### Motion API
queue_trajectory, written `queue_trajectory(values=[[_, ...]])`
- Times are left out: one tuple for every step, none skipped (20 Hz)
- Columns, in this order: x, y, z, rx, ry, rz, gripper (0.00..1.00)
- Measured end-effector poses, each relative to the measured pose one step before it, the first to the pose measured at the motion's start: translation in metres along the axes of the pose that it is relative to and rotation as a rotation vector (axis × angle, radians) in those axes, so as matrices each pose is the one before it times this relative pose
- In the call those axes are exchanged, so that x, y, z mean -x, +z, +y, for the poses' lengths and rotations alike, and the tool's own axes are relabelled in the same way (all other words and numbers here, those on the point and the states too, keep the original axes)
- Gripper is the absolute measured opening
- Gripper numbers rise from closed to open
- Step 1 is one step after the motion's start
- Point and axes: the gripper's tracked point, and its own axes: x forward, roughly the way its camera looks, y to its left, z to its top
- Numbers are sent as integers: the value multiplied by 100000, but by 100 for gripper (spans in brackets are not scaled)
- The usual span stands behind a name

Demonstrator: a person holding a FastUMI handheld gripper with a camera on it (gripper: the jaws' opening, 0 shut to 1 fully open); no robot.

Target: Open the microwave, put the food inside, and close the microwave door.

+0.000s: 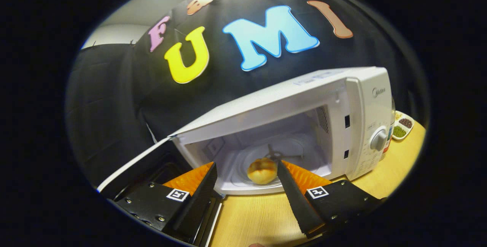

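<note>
White microwave (304,125) stands open on the wooden tabletop (251,216); we see the bun (261,171) resting inside on its glass turntable (247,180), just beyond our claw (246,169), spread and empty.

Riding on the gripper (246,171), looking forward along parted fingers, close to the open microwave (304,125), seemingly tilted, table (251,216) below

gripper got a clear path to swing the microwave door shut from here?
Probably yes. The door hangs open beside the gripper, whose open jaws hold nothing; the bun sits inside the microwave, clear of the doorway.
</note>
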Motion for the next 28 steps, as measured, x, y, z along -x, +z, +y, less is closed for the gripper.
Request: queue_trajectory(values=[[1532,618,808,1821,1209,-837,96],[1571,655,996,938,1479,-1016,96],[1524,698,1112,744,2033,-1371,96],[1427,582,1105,1047,1584,-1153,96],[1226,498,1039,1203,1486,-671,96],[1104,280,1101,1116,1510,-402,96],[1084,202,1142,788,1747,-27,96],[1015,259,1277,525,1735,-228,96],[888,220,1267,667,1938,-329,96],[850,196,1391,737,1954,-431,96],[708,30,1315,644,2203,0,96],[724,2,1443,30,2419,-284,96],[640,-56,1516,-797,2580,188,96],[329,-268,1592,-975,2800,497,97],[386,-178,1510,-377,2375,681,96],[153,-329,1377,479,2349,845,96],[177,-375,1287,1232,2304,885,96],[232,-509,1356,1127,2311,1060,96],[-9,-333,1433,841,2393,768,96],[-12,-426,1298,927,2170,444,97],[-191,-423,1200,1006,2269,830,96],[-84,-598,1173,889,2141,1119,96],[-121,-622,1044,1117,1989,1369,96],[-179,-543,1047,285,1913,523,96],[-99,-614,808,-264,1744,1003,91],[-212,-831,590,-3,1136,1530,89],[-228,-727,470,150,852,1499,88],[-292,-917,257,242,501,1749,82]])
